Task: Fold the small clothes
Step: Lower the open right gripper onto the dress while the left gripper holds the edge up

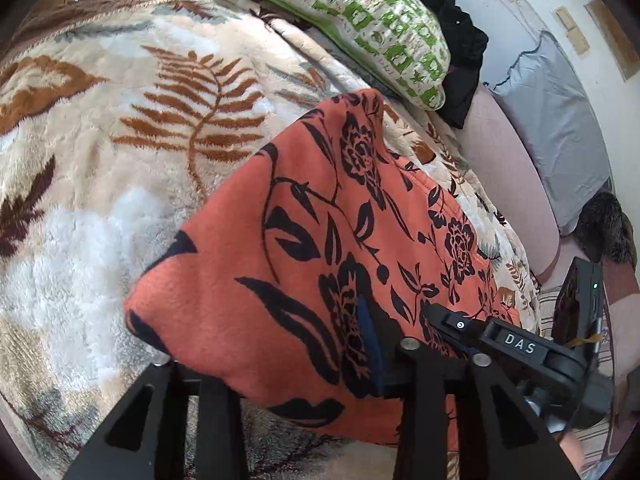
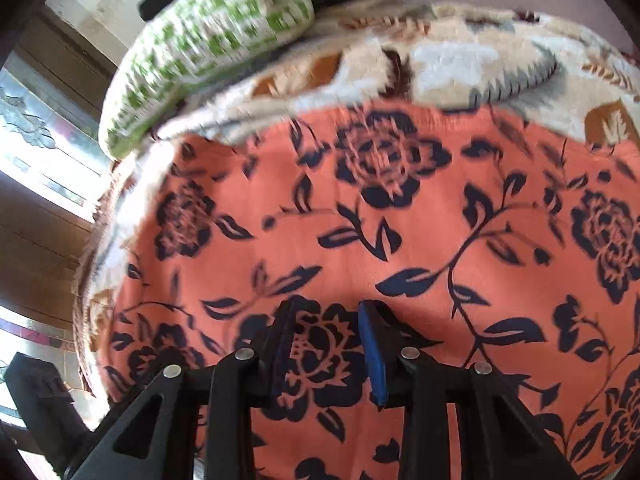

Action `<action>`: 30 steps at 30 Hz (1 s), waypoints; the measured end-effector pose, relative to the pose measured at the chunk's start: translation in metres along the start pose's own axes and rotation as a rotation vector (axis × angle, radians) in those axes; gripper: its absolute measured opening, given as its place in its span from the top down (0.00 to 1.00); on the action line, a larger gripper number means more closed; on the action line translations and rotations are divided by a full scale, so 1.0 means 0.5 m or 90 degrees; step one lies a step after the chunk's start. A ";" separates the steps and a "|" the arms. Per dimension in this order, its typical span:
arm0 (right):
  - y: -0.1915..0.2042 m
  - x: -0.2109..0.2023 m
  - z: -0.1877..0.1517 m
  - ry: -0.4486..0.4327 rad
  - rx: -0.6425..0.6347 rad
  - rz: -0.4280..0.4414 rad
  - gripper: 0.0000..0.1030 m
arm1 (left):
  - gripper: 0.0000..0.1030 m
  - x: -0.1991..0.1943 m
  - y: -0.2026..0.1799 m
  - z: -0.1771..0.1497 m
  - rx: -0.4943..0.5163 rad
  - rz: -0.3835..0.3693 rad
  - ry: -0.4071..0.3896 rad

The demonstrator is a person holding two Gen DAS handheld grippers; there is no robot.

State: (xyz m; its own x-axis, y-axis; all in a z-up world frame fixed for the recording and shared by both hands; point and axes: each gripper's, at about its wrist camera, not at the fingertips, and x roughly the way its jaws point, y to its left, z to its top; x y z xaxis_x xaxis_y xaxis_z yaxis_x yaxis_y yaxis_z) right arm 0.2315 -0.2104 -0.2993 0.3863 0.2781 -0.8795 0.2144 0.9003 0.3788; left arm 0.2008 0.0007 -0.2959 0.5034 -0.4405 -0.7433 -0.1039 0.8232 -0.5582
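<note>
An orange garment with a black flower print [image 1: 320, 240] lies on a fleece blanket with a leaf pattern [image 1: 120, 140]. In the left wrist view its near edge drapes over my left gripper [image 1: 320, 344]; only the blue pad [image 1: 370, 344] of one finger shows, the other is hidden under the cloth. My right gripper [image 1: 480, 330] reaches onto the garment's right edge. In the right wrist view the garment [image 2: 400, 232] fills the frame, and my right gripper [image 2: 328, 344] has its jaws apart above the cloth, with nothing between them.
A green-and-white pillow [image 1: 360, 20] lies at the far edge of the blanket, with black cloth [image 1: 460, 40] behind it. A pink sheet [image 1: 508, 168] and a grey pillow [image 1: 560, 120] are to the right. A window [image 2: 36, 140] shows at the left of the right wrist view.
</note>
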 end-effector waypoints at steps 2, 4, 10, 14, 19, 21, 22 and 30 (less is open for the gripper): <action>-0.005 0.001 -0.005 -0.037 -0.007 0.015 0.66 | 0.55 -0.002 -0.004 0.001 -0.002 0.000 -0.007; -0.004 -0.005 -0.011 -0.042 -0.016 0.019 0.66 | 0.55 -0.003 -0.014 0.000 0.011 0.004 -0.014; -0.032 -0.045 -0.021 -0.044 0.014 0.063 0.67 | 0.81 -0.026 -0.034 0.001 0.046 0.004 -0.058; -0.068 -0.104 -0.031 -0.098 0.039 0.066 0.66 | 0.82 -0.039 -0.048 -0.002 0.079 0.006 -0.077; -0.155 -0.191 -0.044 -0.191 0.089 0.029 0.65 | 0.82 -0.041 -0.049 -0.002 0.079 0.008 -0.078; -0.203 -0.203 -0.050 -0.199 0.110 0.014 0.65 | 0.82 -0.040 -0.050 -0.002 0.081 0.014 -0.079; -0.227 -0.194 -0.049 -0.187 0.124 0.005 0.65 | 0.82 -0.037 -0.051 -0.002 0.082 0.017 -0.079; -0.312 -0.148 -0.069 -0.165 0.194 0.030 0.65 | 0.82 -0.042 -0.065 -0.003 0.105 0.018 -0.095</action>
State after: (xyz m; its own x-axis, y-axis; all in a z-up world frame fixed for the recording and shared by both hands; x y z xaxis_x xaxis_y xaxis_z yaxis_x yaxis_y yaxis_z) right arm 0.1386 -0.3602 -0.3031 0.6066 0.1879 -0.7725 0.4320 0.7378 0.5187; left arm 0.1924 -0.0171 -0.2626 0.6246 -0.3687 -0.6884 0.0159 0.8873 -0.4609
